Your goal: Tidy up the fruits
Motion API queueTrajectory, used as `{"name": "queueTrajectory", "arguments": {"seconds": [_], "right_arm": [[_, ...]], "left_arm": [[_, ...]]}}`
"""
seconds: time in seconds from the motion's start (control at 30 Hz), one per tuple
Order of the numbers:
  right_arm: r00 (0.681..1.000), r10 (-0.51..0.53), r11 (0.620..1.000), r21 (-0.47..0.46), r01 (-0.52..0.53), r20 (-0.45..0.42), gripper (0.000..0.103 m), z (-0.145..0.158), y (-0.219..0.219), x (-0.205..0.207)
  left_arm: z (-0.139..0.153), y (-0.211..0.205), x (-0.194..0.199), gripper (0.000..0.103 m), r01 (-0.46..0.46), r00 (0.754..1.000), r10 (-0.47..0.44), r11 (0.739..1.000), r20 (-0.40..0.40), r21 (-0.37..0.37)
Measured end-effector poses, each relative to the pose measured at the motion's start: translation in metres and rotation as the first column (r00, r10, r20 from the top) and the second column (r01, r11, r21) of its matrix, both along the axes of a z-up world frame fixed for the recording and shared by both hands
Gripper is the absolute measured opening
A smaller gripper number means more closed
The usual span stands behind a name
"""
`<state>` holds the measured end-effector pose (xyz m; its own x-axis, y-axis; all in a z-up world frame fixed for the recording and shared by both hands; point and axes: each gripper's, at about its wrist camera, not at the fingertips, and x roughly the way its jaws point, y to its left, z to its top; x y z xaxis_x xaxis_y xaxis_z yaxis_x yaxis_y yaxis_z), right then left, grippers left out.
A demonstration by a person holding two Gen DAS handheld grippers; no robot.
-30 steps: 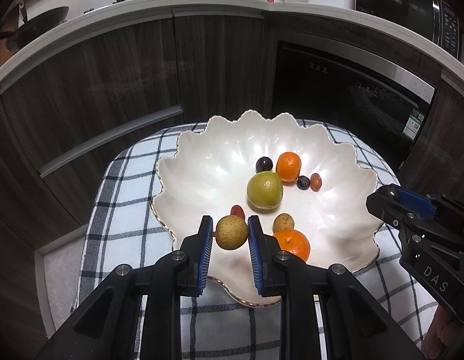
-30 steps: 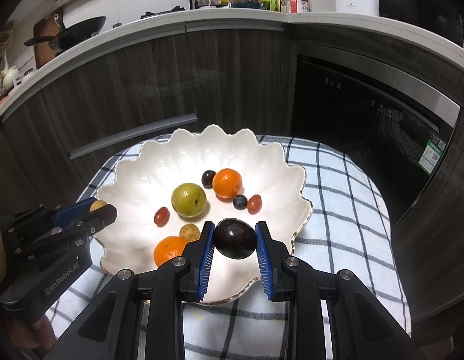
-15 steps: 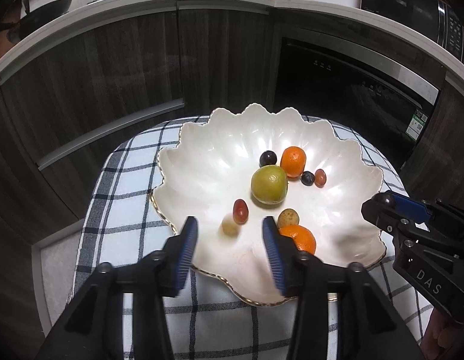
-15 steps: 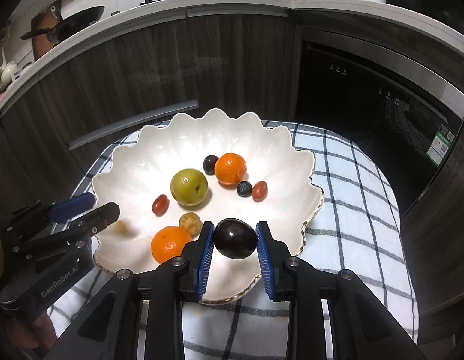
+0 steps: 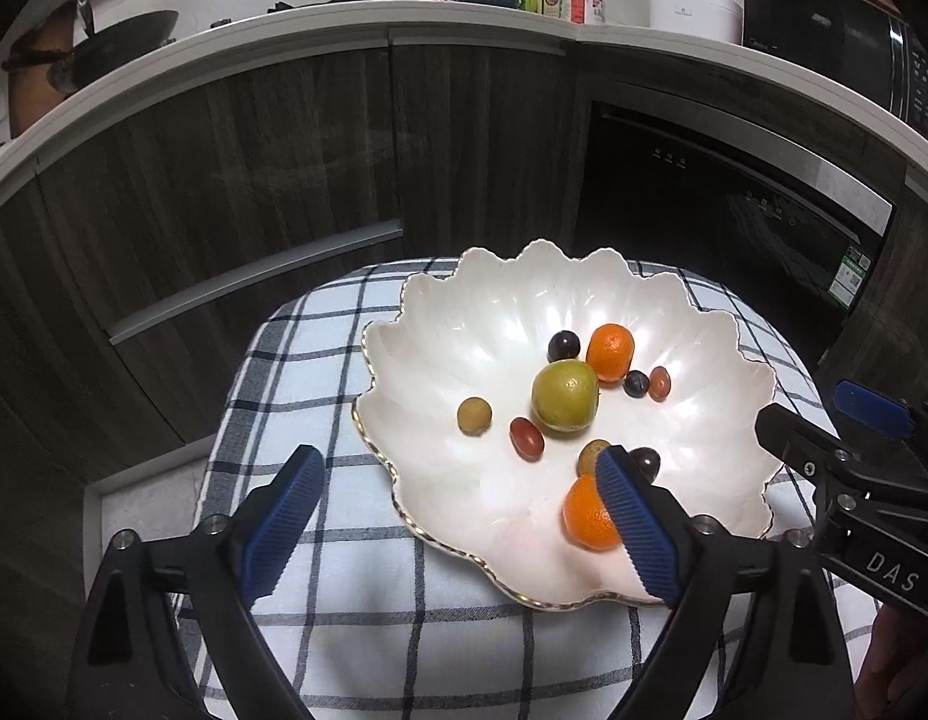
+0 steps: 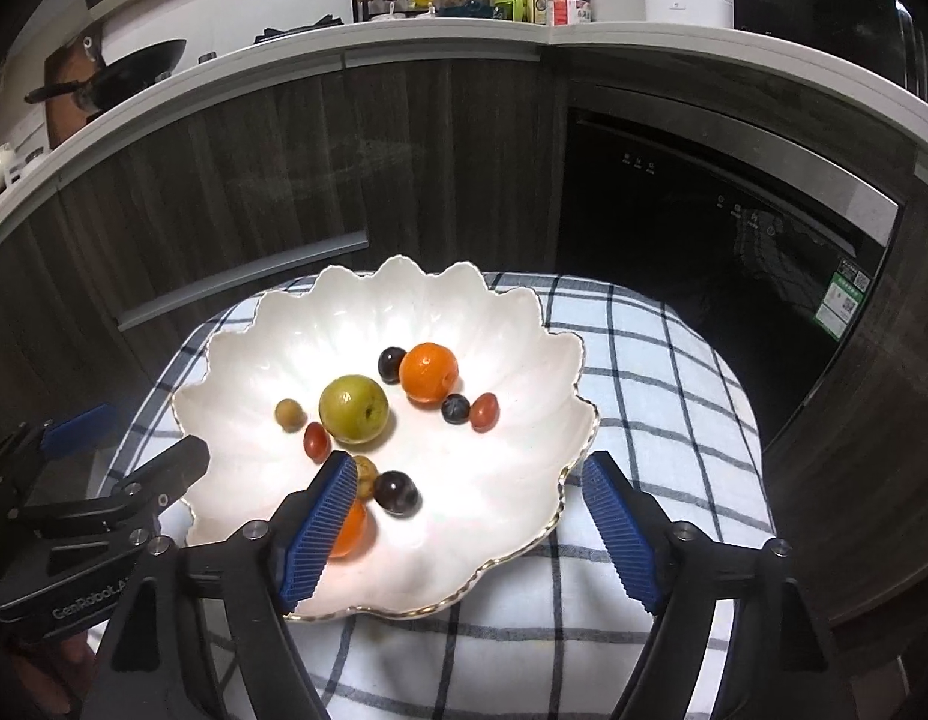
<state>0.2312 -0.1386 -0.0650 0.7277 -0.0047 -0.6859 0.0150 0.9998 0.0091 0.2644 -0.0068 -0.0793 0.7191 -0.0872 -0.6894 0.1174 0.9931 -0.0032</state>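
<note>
"DAS" printed in white on the black body of the right gripper (image 5: 848,438), seen from the left wrist. "GenRobot.A…" printed on the left gripper (image 6: 128,450) body, seen from the right wrist. Green appliance sticker (image 6: 843,298) illegible.

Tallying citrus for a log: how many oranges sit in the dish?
2. One orange toward the far side, right of the green fruit; another near the front rim, partly hidden behind a gripper finger.

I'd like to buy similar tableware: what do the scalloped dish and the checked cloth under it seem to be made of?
Scalloped dish: probably glazed ceramic or porcelain; it is glossy white with bright highlights and a thin gold line along the rim. Checked cloth: looks like matte woven fabric, draping softly over the edges with no shine.
</note>
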Motion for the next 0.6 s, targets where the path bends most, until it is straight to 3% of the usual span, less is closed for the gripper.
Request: {"name": "queueTrajectory", "arguments": {"seconds": [0.6], "right_arm": [[0.998, -0.015, 1.000, -0.022, 0.016, 0.065, 0.085, 0.028, 0.006, -0.029]], "left_arm": [[0.028, 0.011, -0.032, 0.102, -0.036, 0.998, 0.036, 0.999, 0.055, 0.001]]}}
